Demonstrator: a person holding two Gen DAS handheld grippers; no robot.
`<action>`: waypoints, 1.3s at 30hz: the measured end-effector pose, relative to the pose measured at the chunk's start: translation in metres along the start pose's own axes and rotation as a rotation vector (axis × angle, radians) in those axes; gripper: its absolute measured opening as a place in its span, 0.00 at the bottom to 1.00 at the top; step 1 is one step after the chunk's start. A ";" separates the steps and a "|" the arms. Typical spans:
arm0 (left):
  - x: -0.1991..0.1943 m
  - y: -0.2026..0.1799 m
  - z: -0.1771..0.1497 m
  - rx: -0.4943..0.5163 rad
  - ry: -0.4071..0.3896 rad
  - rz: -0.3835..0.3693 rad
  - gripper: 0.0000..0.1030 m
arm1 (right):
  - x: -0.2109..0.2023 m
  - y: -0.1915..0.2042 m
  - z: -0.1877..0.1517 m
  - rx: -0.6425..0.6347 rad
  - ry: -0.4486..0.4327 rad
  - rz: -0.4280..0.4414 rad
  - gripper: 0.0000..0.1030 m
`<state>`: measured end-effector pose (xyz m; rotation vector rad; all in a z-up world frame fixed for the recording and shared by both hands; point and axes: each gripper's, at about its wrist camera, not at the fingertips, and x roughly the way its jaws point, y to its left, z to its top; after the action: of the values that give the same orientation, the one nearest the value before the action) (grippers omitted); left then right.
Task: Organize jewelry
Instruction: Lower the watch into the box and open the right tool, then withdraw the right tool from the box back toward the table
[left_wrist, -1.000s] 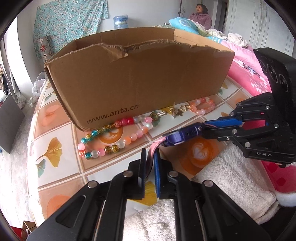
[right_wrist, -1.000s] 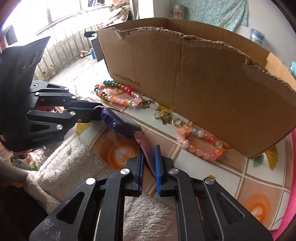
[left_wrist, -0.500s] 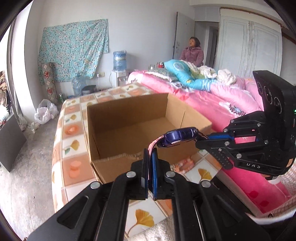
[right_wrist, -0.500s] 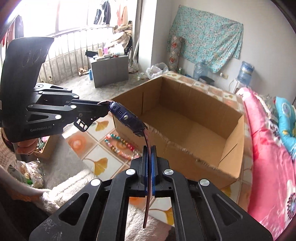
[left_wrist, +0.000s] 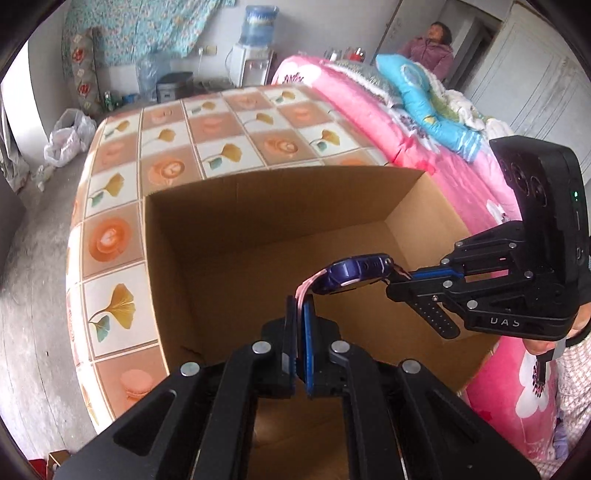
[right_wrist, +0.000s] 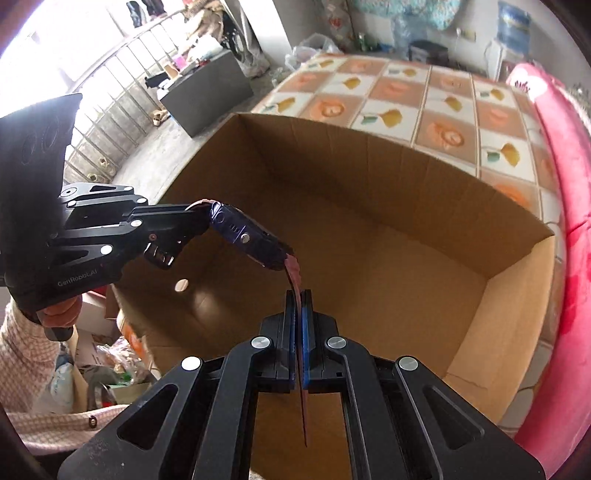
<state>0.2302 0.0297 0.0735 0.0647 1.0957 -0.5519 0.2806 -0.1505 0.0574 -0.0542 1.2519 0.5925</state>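
In the left wrist view, your left gripper (left_wrist: 300, 306) is clamped tight on one pink strap end of the dark blue, pink-strapped wristwatch (left_wrist: 356, 275). The right gripper (left_wrist: 400, 278) reaches in from the right and pinches the strap on the far side of the watch case. The watch hangs between the two, above the open interior of the brown cardboard box (left_wrist: 258, 236), which sits on the tiled, ginkgo-patterned table covering (left_wrist: 118, 236). The box floor below looks bare, and nothing crowds the drop.

To do this step well, lower both grippers together toward the box floor before you let go, so the watch does not swing or flip. Release one side first only if the other holds it low; I judge a drop from this height risks a bounce.

In the right wrist view, your right gripper (right_wrist: 299, 295) is closed on the pink strap, whose loose tail runs down between the fingers toward the camera. The left gripper (right_wrist: 201, 214) holds the other end at the left. The watch (right_wrist: 245, 236) spans the gap, its long axis running from upper left to lower right, with the case tilted and its buttoned edge facing the camera. It sits over the left part of the box (right_wrist: 498, 266), clear of every wall.
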 end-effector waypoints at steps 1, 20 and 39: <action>0.009 0.002 0.005 -0.004 0.024 0.018 0.04 | 0.007 -0.007 0.006 0.022 0.020 0.004 0.04; -0.048 0.009 0.012 0.038 -0.242 0.219 0.63 | 0.013 -0.009 0.002 0.063 -0.037 -0.114 0.36; -0.038 0.046 -0.088 -0.221 -0.328 -0.014 0.73 | 0.110 0.016 0.036 0.221 0.144 0.052 0.36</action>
<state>0.1657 0.1126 0.0548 -0.2194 0.8310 -0.4324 0.3254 -0.0816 -0.0250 0.1231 1.4557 0.4982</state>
